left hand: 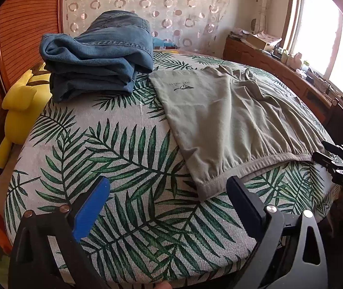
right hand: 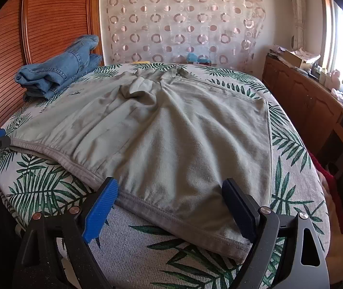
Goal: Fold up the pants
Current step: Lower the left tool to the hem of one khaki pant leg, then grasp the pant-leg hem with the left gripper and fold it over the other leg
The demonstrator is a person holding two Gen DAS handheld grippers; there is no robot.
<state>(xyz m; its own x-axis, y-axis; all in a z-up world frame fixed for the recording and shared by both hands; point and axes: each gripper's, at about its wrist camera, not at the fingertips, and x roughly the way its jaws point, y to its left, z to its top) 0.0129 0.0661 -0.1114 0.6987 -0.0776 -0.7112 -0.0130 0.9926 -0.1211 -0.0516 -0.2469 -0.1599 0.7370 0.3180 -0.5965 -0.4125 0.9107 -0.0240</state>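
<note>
Grey-green pants [left hand: 222, 118] lie spread flat on a leaf-print bed cover [left hand: 123, 159], waistband toward me, legs running away. They fill the middle of the right wrist view [right hand: 171, 130]. My left gripper [left hand: 169, 202] is open and empty, hovering just in front of the waistband's left corner. My right gripper [right hand: 169, 204] is open, its blue fingers [right hand: 101, 207] straddling the waistband near its right end without closing on it. It shows at the right edge of the left wrist view [left hand: 335, 161].
Folded blue jeans [left hand: 94, 62] sit at the bed's far left, also in the right wrist view [right hand: 58, 72]. A yellow plush toy [left hand: 19, 110] lies off the left edge. A wooden cabinet [right hand: 311, 106] with clutter runs along the right under a window.
</note>
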